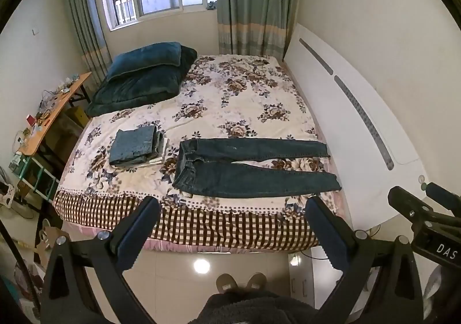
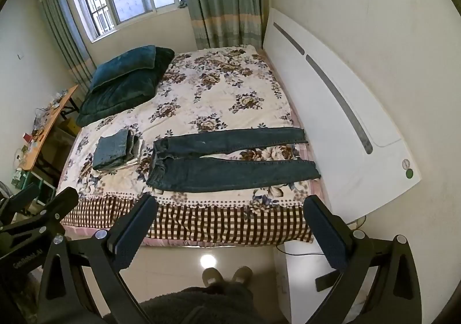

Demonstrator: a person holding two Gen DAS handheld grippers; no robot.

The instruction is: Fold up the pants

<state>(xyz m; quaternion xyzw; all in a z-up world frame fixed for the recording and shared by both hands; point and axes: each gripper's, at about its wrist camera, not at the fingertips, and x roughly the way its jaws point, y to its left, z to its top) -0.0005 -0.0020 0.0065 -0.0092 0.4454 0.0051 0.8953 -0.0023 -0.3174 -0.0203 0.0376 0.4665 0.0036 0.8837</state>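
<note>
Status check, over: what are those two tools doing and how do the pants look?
Left tool and right tool open, empty, short of the bed. Dark jeans spread flat, legs apart, unfolded. Folded jeans stack beside waistband, not blocking.

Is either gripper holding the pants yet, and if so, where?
Nothing is held. Left gripper and right gripper are both open, short of the bed; the pants lie flat, untouched.

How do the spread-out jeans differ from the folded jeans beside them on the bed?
The spread-out jeans lie flat at full length, legs apart, waistband toward the folded jeans, which make a compact rectangle stacked on other folded clothes. The spread pair is darker; the folded pair is lighter blue. Both are denim and rest on the floral bedspread.
</note>
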